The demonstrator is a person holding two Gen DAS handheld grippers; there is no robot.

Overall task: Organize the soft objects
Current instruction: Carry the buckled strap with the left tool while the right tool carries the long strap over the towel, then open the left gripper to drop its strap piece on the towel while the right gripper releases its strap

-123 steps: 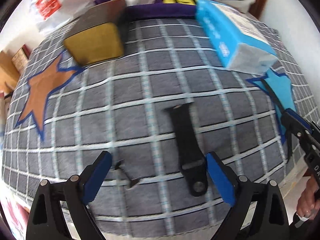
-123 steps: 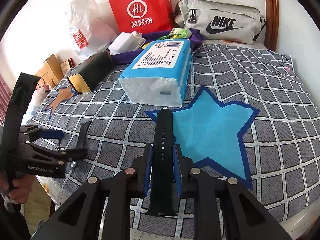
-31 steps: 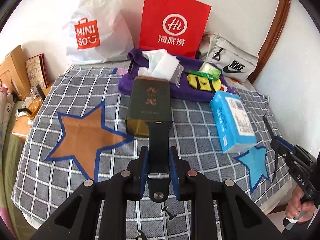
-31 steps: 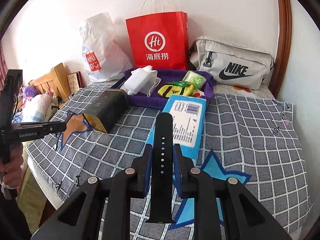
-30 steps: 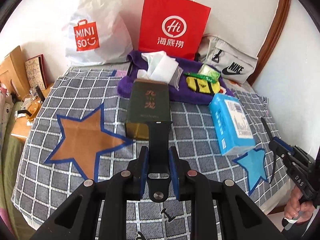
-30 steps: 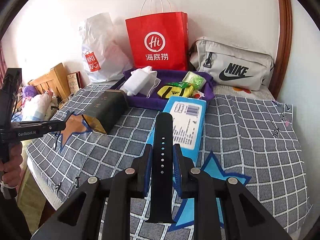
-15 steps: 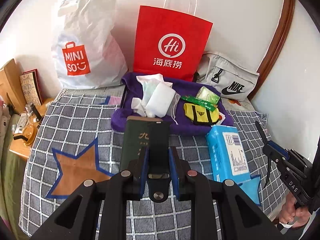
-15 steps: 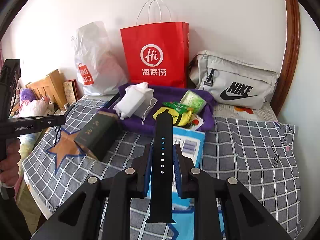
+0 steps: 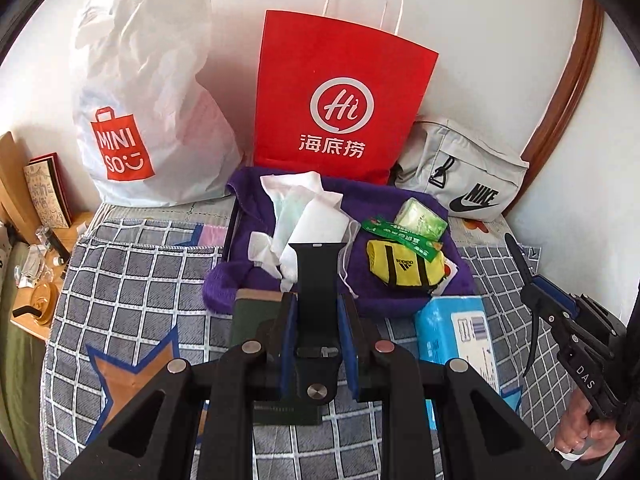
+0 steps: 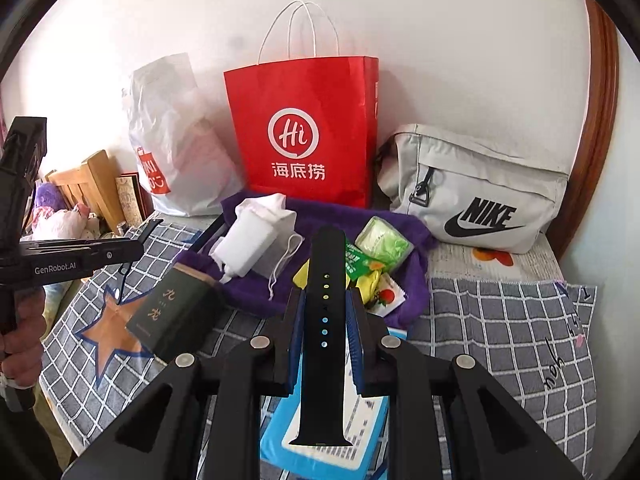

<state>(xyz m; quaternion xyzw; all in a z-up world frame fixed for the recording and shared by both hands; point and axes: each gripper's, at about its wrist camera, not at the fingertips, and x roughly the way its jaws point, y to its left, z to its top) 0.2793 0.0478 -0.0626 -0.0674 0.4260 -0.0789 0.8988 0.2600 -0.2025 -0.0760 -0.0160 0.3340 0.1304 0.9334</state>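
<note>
Left wrist view: left gripper point(image 9: 316, 332) is pinching a short black watch strap point(image 9: 319, 280) w/ a metal stud near its lower end; the smooth, flat rubbery band is sticking up between the blue pads, held in the air over the bed. Right wrist view: right gripper point(image 10: 323, 322) is clamping a longer black strap with holes point(image 10: 325, 320), a row of small holes running down its matte face, rounded tip pointing up.

Both straps are hovering above a grey checked bedspread point(image 9: 132, 276) w/ white grid lines and an orange star patch point(image 10: 114, 320). A fuzzy purple towel point(image 9: 400, 208) is lying at the far side, near the wall. On it are resting a crumpled white cloth bundle point(image 9: 308, 216) w/ thin strings, a small yellow pouch point(image 9: 404, 268) w/ black stripes, and a soft green tissue pack point(image 9: 420, 220). A dark green rectangular box point(image 10: 172, 312) is sitting just in front of the towel, and a glossy blue wipes pack point(image 9: 460, 332) is lying beside it.

Against the wall are standing a stiff red paper bag point(image 9: 340, 96) w/ white cord handles, a wrinkly white plastic bag point(image 9: 140, 80), and a grey fabric waist bag point(image 9: 464, 172).
</note>
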